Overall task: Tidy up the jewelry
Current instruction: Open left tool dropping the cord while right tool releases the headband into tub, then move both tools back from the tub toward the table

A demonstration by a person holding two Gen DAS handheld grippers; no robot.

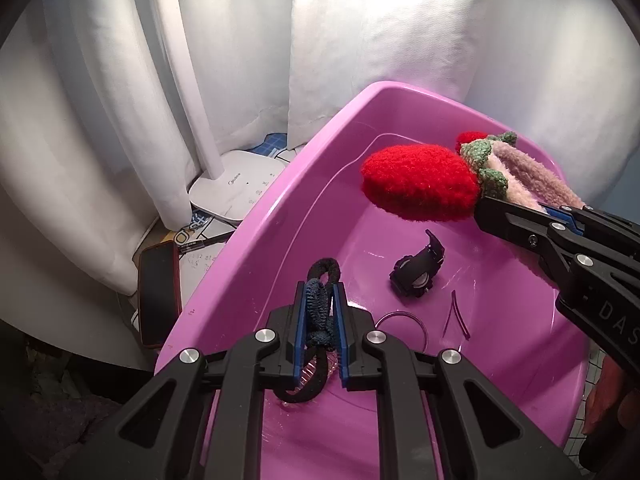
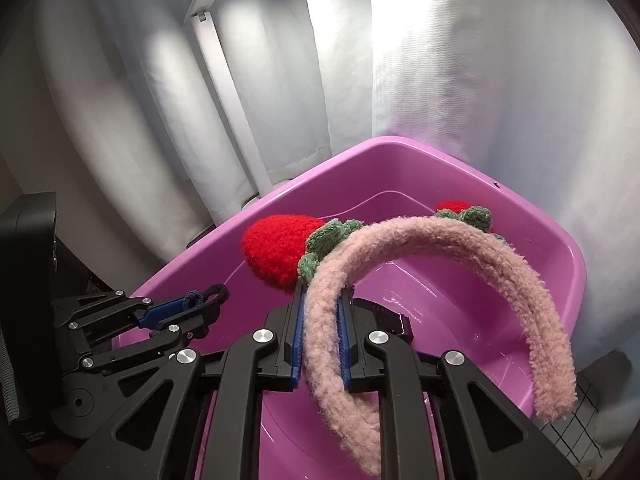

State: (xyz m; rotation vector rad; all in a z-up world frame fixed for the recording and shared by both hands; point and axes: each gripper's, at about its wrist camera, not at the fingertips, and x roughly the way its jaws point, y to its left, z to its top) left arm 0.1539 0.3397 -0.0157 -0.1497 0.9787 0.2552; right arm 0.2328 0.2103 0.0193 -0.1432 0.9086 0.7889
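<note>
Both grippers hold hair things over the pink tub [image 1: 304,184].

The left gripper [image 1: 319,304] pinches dark hair ties [image 1: 318,312] at lower centre; the right gripper [image 2: 320,312] clamps a fuzzy strawberry headband [image 2: 460,248], arching right. A black watch [image 1: 418,274] lies on the tub floor between them.
</note>
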